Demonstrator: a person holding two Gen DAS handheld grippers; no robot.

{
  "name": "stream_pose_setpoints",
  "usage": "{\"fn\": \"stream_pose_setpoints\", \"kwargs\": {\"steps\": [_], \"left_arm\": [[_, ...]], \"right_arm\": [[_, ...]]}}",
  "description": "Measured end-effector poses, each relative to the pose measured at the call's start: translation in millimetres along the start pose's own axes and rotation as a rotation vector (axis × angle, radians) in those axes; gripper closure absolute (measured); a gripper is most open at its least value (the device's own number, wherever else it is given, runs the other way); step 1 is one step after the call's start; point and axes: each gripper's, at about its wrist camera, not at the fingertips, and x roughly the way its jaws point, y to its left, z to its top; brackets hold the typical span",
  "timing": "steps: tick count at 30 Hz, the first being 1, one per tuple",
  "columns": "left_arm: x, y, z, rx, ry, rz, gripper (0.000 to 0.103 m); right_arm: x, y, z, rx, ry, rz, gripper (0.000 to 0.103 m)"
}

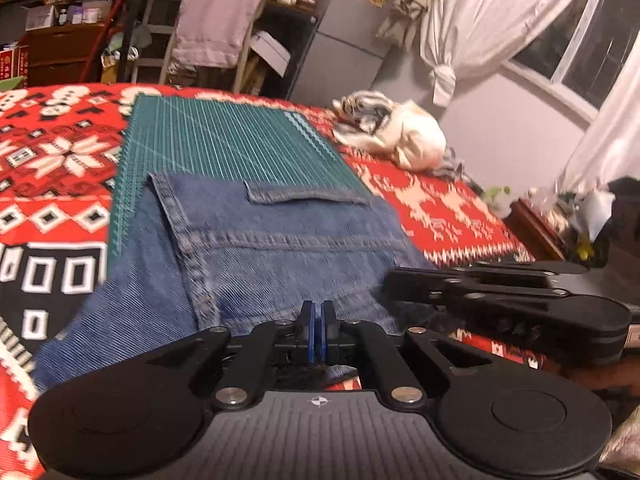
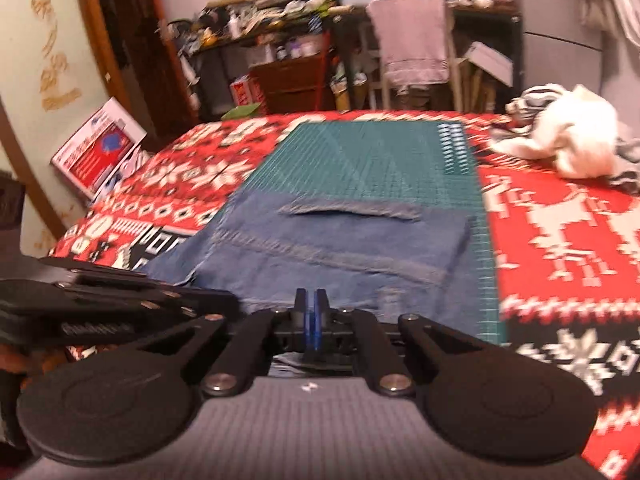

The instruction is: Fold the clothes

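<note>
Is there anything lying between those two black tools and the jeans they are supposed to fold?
Nothing visible. Both the left tool and the right tool are shut at the near edge of the jeans, with denim apparently pinched beneath each.

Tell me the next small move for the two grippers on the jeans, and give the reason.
Probably lift both together and carry the near edge forward. The left gripper and right gripper each look shut at the near end of the jeans, which lie flat over the green mat with bare mat beyond.
</note>
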Motion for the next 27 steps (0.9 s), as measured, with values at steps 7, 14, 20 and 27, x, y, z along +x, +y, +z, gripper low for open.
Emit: {"fn": "stream_pose_setpoints", "kwargs": {"steps": [7,14,20,27], "left_arm": [[-2.1,10.3,-9.2,-0.034,0.009,0.004,0.1],[-15.2,12.1,-9.6,-0.07,0.004,0.009,0.101],[-36.0,15.5,3.4,-0.079,-0.075,0.015,0.101],[-24.1,33.4,3.4,-0.112,-0.05,0.071,0.101]], "right_arm": [[-7.6,11.3,-20.9,-0.101,0.008,-0.029,0.103],[-30.7,-10.2,-20.1,0.027,-0.015,0.008,0.103],[-44.0,-53.8,-3.6,0.127,-0.065,-0.106,0.1],[-4.8,-83.9,-3.0,0.181,-0.026,-0.13,0.101]]}}
